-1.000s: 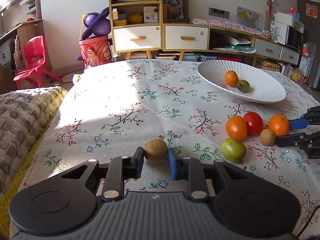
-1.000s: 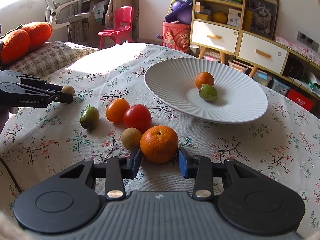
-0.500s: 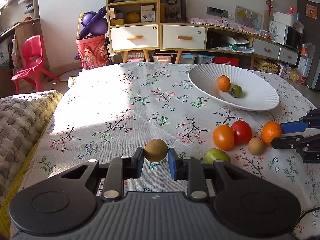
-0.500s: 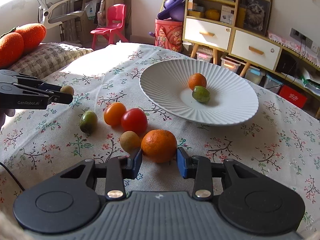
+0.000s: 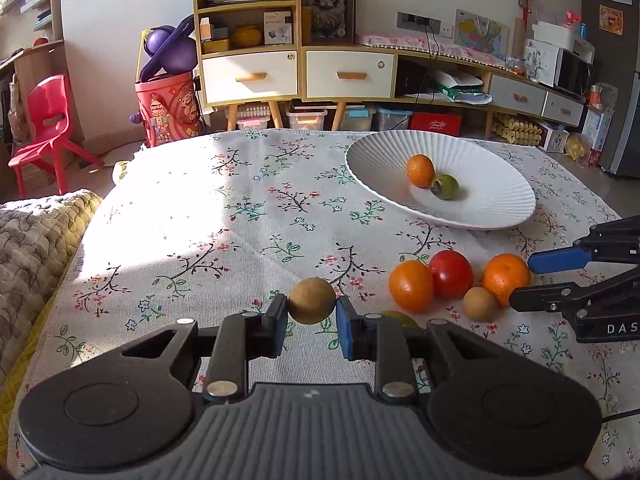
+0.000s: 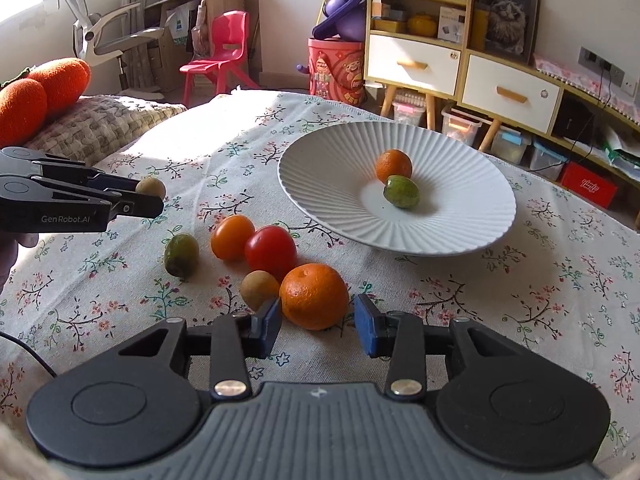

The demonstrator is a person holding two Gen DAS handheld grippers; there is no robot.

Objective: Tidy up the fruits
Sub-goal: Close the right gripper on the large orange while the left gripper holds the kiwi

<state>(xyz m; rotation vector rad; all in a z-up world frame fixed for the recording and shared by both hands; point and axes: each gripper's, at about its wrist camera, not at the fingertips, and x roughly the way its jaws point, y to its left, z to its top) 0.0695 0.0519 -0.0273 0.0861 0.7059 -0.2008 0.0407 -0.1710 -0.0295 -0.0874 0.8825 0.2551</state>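
— Between the left gripper's point(image 5: 312, 314) fingers, what sits there?
— A small brown fruit point(image 5: 312, 300), pinched from both sides and raised above the floral tablecloth point(image 5: 224, 216).
— And the right gripper point(image 6: 318, 326)?
— Spread wide around a large orange point(image 6: 314, 296) that rests on the cloth; its pads are not pressing it. Touching that orange: a second brown fruit point(image 6: 259, 289) and a red tomato point(image 6: 271, 253), with an orange tomato point(image 6: 232, 237) and a green fruit point(image 6: 181, 254) further left.
— The white plate point(image 6: 472, 216)?
— Beyond the cluster, holding a small orange point(image 6: 393, 165) and a green fruit point(image 6: 401, 191) touching each other.
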